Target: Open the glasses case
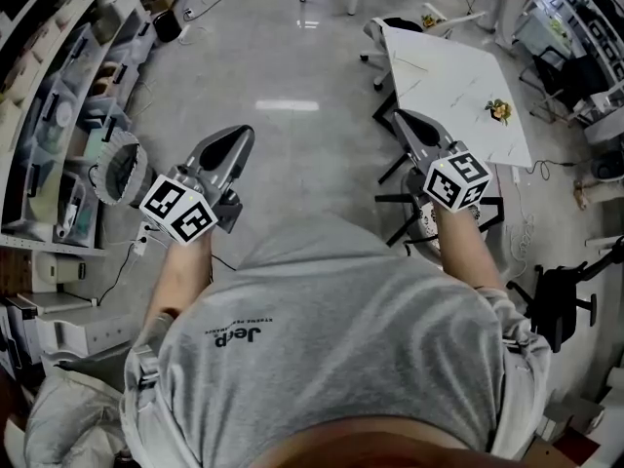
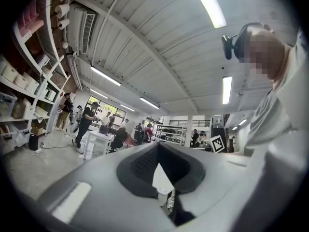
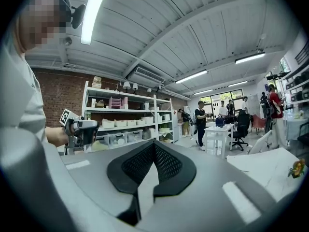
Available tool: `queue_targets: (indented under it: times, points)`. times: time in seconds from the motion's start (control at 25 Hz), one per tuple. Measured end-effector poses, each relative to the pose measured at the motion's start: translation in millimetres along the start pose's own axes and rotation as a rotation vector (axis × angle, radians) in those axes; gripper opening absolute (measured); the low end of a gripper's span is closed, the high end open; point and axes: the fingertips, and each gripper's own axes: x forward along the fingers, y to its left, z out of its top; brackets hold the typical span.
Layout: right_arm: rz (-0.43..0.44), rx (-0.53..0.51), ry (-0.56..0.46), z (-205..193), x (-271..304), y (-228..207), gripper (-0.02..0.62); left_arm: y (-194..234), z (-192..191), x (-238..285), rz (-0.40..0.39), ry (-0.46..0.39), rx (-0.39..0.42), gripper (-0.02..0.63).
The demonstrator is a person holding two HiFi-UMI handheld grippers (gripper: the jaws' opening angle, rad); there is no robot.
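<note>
No glasses case shows in any of the 3 views, so we judge the step in hand is find-and-approach. We'd check the white rectangular tabletop [image 1: 448,81] on our right, then pin the case's base with 1 gripper, open the other's jaws before contact and work the lid seam slowly. Both forearms reach forward from the torso, well apart and roughly level over the grey floor [image 1: 292,154]; the grey hand-held left gripper [image 1: 240,136] and matching right gripper [image 1: 404,120] are each clenched on nothing, pads meeting at the tips.
</note>
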Motion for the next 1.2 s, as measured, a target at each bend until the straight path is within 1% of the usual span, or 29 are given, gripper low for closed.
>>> queue_targets:
  times: [0.24,0.44,0.48,0.52,0.56,0.64,0.8,0.92,1.2]
  points:
    - [0.009,0.010,-0.025,4.2,-11.5,-19.9,0.002,-11.1,-2.3,20.9,0.001,0.007,0.006,0.055]
    - [0.030,0.010,-0.026,2.9,-26.3,-38.8,0.002,-29.2,-6.1,44.1,-0.004,-0.003,0.013,0.062]
    - [0.037,0.010,-0.026,3.4,-30.1,-42.9,0.002,-32.8,-8.3,50.7,-0.005,0.006,0.013,0.237]
    - [0.043,0.009,-0.027,3.7,-34.3,-47.0,0.002,-35.2,-10.9,56.9,-0.002,0.012,0.012,0.360]
    - [0.048,0.008,-0.026,3.7,-38.3,-50.9,0.002,-36.4,-13.3,62.2,0.006,0.014,0.012,0.405]
    - [0.057,0.007,-0.026,3.1,-45.0,-58.5,0.002,-38.7,-16.7,70.0,0.030,0.014,0.009,0.448]
    - [0.072,0.005,-0.029,0.1,-56.2,-75.2,0.002,-49.6,-25.8,86.1,0.044,0.017,-0.009,0.454]
    - [0.073,0.004,-0.032,-4.0,-63.2,-87.3,0.002,-58.9,-35.6,98.5,0.049,0.038,-0.017,0.454]
    - [0.054,0.022,-0.045,-6.0,-69.0,-110.5,0.002,-62.8,-46.4,124.4,0.024,0.066,-0.020,0.454]
